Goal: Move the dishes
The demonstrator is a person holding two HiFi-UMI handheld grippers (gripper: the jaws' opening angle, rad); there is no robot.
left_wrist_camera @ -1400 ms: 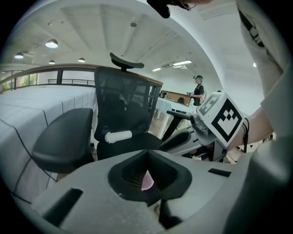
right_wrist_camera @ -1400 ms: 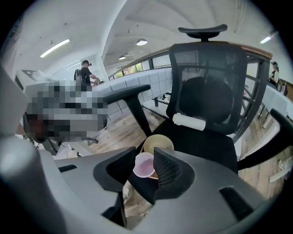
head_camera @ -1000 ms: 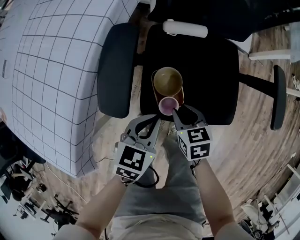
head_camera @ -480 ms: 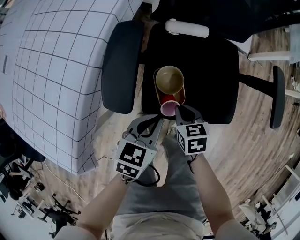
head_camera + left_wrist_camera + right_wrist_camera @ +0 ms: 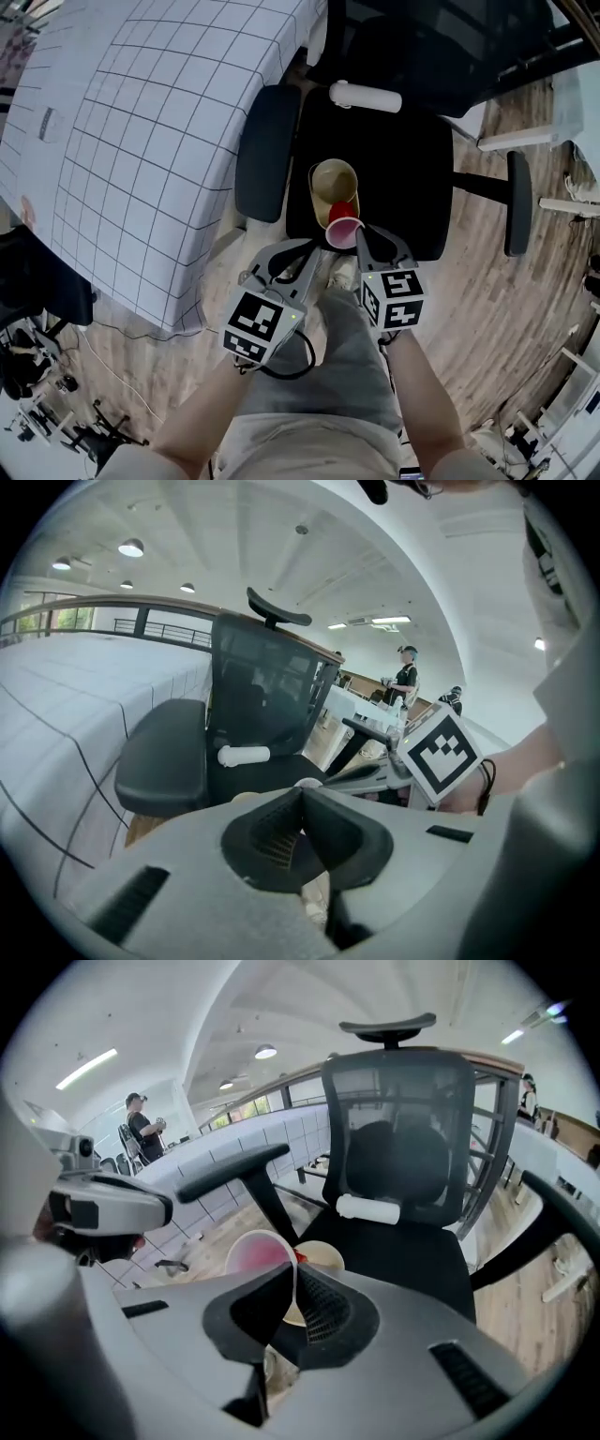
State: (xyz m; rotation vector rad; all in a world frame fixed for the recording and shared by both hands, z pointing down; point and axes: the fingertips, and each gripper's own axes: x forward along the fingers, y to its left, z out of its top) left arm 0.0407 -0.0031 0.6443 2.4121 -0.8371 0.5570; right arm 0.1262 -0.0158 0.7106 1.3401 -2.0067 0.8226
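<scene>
My right gripper [image 5: 364,234] has just been closing its jaws and pinches the rim of the pink cup [image 5: 343,232]. The cup is above the front edge of the chair seat [image 5: 412,178], beside the tan bowl [image 5: 333,183] on that seat. My left gripper [image 5: 309,248], jaws together and empty, is off the seat's front.

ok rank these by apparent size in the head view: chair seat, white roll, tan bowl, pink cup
1. chair seat
2. tan bowl
3. white roll, longer than the bowl but much thinner
4. pink cup

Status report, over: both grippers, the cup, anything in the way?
Right hand-held gripper jaws just closed, pinching pink cup rim. Left hand-held gripper shut, empty. Cup at near edge of tan bowl on chair seat. Nothing above it.
</scene>
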